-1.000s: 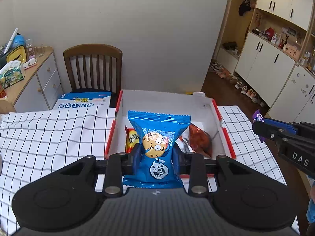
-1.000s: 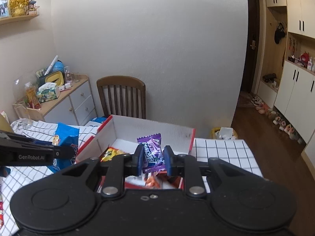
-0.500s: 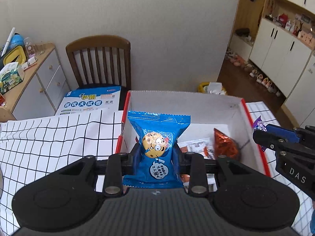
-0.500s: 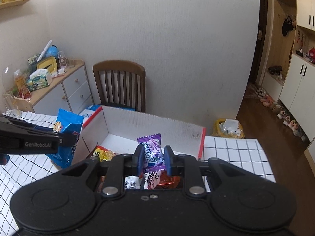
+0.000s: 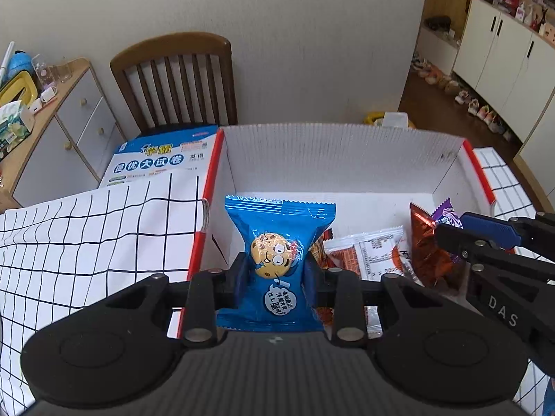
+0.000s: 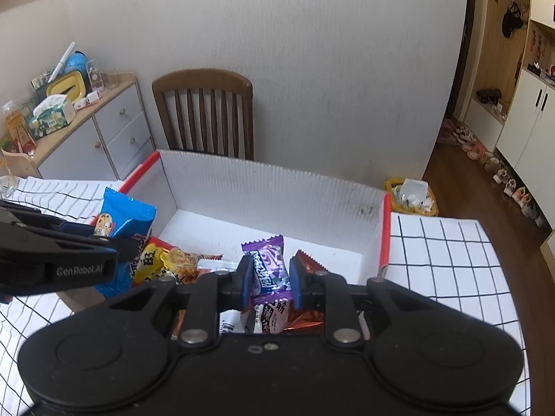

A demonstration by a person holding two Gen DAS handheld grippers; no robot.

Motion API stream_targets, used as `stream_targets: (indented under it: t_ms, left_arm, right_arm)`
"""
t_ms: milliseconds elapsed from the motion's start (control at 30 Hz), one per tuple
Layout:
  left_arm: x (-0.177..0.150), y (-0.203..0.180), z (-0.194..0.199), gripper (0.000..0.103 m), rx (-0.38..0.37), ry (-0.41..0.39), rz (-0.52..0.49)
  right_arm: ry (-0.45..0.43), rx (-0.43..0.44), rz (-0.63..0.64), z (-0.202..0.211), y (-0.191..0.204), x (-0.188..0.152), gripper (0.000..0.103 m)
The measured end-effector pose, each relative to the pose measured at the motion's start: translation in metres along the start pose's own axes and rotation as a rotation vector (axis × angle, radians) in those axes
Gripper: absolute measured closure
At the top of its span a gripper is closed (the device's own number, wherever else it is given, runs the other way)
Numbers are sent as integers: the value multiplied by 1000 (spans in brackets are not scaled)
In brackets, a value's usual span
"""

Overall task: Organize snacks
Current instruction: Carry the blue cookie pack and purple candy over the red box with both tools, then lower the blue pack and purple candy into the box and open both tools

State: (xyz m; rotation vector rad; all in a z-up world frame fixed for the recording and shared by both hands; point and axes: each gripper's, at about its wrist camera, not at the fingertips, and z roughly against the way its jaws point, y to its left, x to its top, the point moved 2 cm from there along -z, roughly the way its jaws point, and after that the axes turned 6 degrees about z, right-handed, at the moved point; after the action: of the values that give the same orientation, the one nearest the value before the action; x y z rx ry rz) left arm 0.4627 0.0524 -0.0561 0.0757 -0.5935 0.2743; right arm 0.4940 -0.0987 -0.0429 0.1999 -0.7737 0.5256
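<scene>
Both jaws grip snacks over the white box — left gripper the blue cookie packet, right gripper the purple candy — so lower each onto what seems bare floor, clear of the orange packet, before releasing

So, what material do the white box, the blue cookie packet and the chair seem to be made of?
White box: probably corrugated plastic or card; fine ribs run up its matt walls, with red edges.
Blue cookie packet: thin glossy plastic film, likely; it shows light glare, wrinkles and crimped, serrated seals.
Chair: wood, apparently, brown with a slight varnish sheen on its slats.
</scene>
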Motion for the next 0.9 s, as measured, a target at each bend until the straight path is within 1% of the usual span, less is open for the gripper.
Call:
stream_targets:
  t_ms: [233,333,533,700,900]
  left_arm:
    - [-2,-5,-17,72,-1,33,-24]
    - [-5,-8,-23,72,9,43,-43]
    - [-9,-10,-33,72,6,70,-48]
    - [-13,-12,-38,72,15,74,-59]
    - [-12,-11,-34,71,19,65,-63]
  right_arm:
    - [51,-8,-9,-20,0,-5,82]
    - [68,-10,-7,-25,-1,-8,82]
    - [98,-14,-7,-32,-1,-13,82]
    - [108,-10,-17,-33,-2,-16,81]
    - [110,-13,-17,-30,-6,-20,77]
